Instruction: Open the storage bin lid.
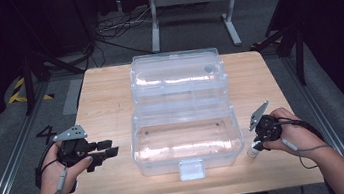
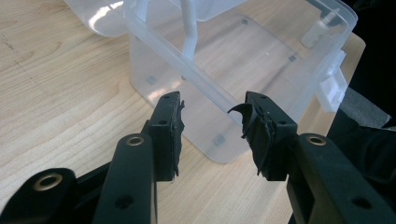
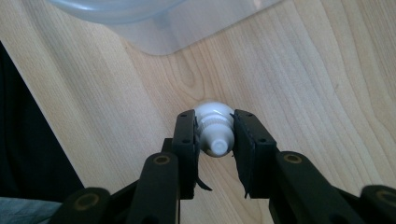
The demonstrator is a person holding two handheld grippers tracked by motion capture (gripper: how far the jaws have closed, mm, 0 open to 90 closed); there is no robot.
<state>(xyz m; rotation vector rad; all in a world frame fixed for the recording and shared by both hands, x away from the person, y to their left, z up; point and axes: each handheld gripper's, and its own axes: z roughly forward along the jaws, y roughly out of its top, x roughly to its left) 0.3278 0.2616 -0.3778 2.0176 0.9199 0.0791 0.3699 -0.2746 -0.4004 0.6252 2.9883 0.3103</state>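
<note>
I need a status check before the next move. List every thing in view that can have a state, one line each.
Clear plastic storage box: open, nothing inside, on the table.
Box lid: swung back, lying behind the box.
Front latch: undone, hanging down.
Small white bottle: upright on the table, cap on, between the jaws.
Right claw: shut on the bottle.
Left claw: open, holding nothing, facing the box.

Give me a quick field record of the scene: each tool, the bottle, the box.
left tool: open, nothing between the jaws, aimed at the box from the table's left side
right tool: jaws on either side of the bottle, at the box's right
bottle: small, white, standing on the table
box: clear plastic, lid swung back, inside looks bare
</note>
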